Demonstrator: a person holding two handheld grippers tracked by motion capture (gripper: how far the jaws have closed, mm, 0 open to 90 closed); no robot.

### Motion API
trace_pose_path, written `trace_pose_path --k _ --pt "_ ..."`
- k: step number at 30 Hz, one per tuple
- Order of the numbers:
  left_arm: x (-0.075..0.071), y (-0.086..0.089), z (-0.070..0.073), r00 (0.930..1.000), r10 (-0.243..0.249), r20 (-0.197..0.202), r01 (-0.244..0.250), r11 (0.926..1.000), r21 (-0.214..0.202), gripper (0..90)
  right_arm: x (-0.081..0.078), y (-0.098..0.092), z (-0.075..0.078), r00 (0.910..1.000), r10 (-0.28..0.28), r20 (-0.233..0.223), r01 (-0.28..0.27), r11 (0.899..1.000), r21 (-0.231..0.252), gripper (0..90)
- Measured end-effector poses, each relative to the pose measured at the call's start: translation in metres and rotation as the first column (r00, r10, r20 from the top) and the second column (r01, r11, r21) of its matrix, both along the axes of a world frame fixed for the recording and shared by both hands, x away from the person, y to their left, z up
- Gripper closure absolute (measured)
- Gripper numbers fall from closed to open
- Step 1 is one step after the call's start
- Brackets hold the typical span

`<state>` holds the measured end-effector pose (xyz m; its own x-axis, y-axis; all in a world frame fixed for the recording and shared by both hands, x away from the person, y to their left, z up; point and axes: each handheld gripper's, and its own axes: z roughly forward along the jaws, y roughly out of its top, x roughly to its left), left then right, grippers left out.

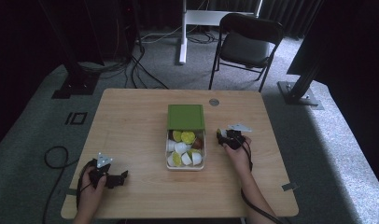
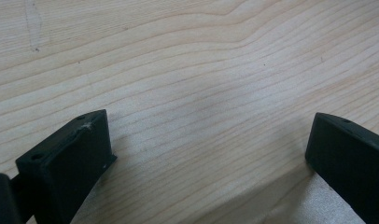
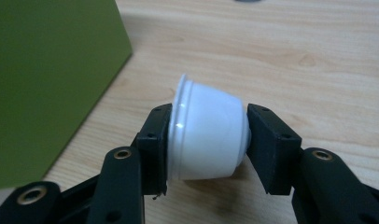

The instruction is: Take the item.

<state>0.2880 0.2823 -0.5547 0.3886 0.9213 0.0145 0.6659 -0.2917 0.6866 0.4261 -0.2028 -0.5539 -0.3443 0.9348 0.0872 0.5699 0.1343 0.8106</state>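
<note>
The right gripper (image 3: pixel 207 140) clamps a white capsule (image 3: pixel 204 135) sideways between its jaws, just right of the green-lidded box (image 1: pixel 185 116); the left gripper (image 2: pixel 211 154) stands open over bare table (image 2: pixel 201 70).

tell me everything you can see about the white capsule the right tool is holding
The white capsule is a small tapered cup, smooth and glossy like plastic, with a ridged rim at its wide end. It lies on its side, clamped end to end in the right tool: one jaw presses its rim end, the other its narrow base. It is held just above the wooden table, to the right of the green lid and of the clear box that holds more capsules. No print or label shows.
</note>
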Motion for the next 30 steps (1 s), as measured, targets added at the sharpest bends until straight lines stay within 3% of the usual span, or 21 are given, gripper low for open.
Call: trace_pose_path --k 9,15,19,23,27,30 --pt "0.0 0.0 0.0 1.0 0.0 0.0 0.0 1.0 0.0 1.4 -0.002 -0.011 0.005 0.9992 0.014 0.038 -0.014 1.0 -0.021 30.0" --pt "0.0 0.0 0.0 1.0 0.0 -0.001 0.0 1.0 0.0 1.3 -0.013 -0.028 0.013 0.9978 0.037 0.055 -0.037 0.999 -0.014 26.1" --pt "0.0 0.0 0.0 1.0 0.0 0.0 0.0 1.0 0.0 1.3 -0.023 -0.036 0.018 0.9934 0.091 0.07 -0.091 0.996 0.001 20.2" --pt "0.0 0.0 0.0 1.0 0.0 0.0 0.0 1.0 0.0 1.4 -0.034 -0.04 0.018 0.9842 0.16 0.076 -0.156 0.986 -0.055 19.7" --pt "0.0 0.0 0.0 1.0 0.0 -0.001 0.0 1.0 0.0 1.4 -0.047 -0.044 0.018 0.9623 0.263 0.068 -0.257 0.962 -0.087 17.6" --pt "0.0 0.0 0.0 1.0 0.0 0.0 0.0 1.0 0.0 1.4 -0.057 -0.046 0.018 0.9465 0.315 0.071 -0.31 0.948 -0.075 17.6"
